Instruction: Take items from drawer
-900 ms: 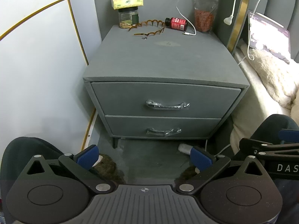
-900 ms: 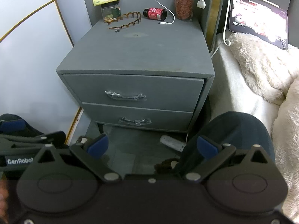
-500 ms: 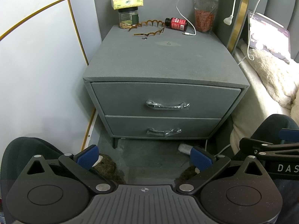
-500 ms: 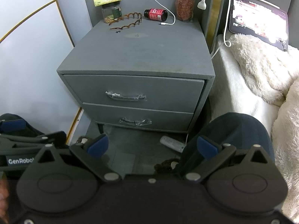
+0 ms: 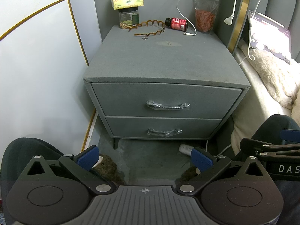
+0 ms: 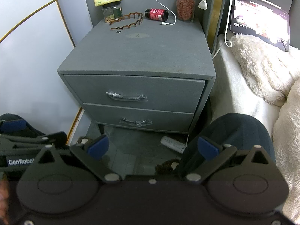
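Observation:
A grey fabric nightstand (image 5: 165, 63) (image 6: 138, 56) stands ahead with two drawers, both shut. The upper drawer (image 5: 165, 98) (image 6: 135, 91) has a plastic-wrapped metal handle (image 5: 167, 106) (image 6: 126, 97); the lower drawer (image 5: 163, 127) (image 6: 138, 118) has one too (image 5: 164, 132) (image 6: 136, 122). My left gripper (image 5: 145, 158) hangs open over the floor, well short of the nightstand, with nothing between its blue pads. My right gripper (image 6: 152, 148) is open too and holds nothing. What lies inside the drawers is hidden.
On the nightstand's back edge sit a tissue box (image 5: 127, 1) on a jar, a brown wavy headband (image 5: 148, 28), a red-labelled bottle (image 5: 177, 24), a pouch of red bits (image 5: 205, 13) and a white cable. A bed with a fluffy blanket (image 6: 262, 65) and a tablet (image 6: 260, 18) lies right. A white wall panel (image 5: 37, 75) stands left. A white device (image 6: 173, 144) lies on the floor.

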Motion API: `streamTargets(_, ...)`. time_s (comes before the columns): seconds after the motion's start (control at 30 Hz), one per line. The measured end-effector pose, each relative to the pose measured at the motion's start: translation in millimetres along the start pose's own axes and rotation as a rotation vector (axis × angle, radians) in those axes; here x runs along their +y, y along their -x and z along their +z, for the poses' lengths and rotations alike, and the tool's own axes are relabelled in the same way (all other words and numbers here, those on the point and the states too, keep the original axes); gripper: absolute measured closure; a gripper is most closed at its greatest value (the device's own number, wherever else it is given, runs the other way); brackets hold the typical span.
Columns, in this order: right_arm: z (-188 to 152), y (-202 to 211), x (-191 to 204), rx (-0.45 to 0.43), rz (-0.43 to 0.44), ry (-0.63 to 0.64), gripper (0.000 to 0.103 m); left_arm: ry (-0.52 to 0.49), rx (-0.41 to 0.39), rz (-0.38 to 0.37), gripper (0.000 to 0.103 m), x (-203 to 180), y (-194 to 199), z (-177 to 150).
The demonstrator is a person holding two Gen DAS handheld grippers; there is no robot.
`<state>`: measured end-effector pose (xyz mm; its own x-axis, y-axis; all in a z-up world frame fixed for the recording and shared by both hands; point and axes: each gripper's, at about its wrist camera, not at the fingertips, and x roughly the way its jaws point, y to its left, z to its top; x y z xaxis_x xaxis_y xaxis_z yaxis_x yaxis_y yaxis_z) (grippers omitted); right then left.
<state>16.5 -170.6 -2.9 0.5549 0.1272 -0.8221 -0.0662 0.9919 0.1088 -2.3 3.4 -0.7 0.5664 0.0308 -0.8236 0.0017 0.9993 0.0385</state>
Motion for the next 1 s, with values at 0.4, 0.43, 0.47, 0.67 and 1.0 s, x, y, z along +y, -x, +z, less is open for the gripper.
streamTargets(0.4,-0.8,0.4,0.7,-0.002,-0.001,0.003,0.0,-0.001,-0.001,-0.003,0.0,1.9,-1.6,-0.6)
streamTargets(0.43,0.1,0.1,0.0,-0.002,0.0,0.002,0.0,-0.001,-0.002,-0.003,0.0,2.0,-1.6,-0.7)
streamTargets(0.47,0.3,0.2,-0.3,-0.002,0.001,0.002,0.0,-0.001,-0.002,-0.002,0.0,2.1,-1.5,-0.9)
streamTargets(0.67,-1.0,0.8,0.2,-0.003,-0.001,0.005,0.0,-0.003,-0.003,-0.002,0.0,3.2,-1.0,-1.8)
streamTargets(1.0,-5.7,4.1,2.3,-0.005,-0.002,0.009,0.0,-0.007,-0.003,0.002,0.0,1.9,-0.7,0.0)
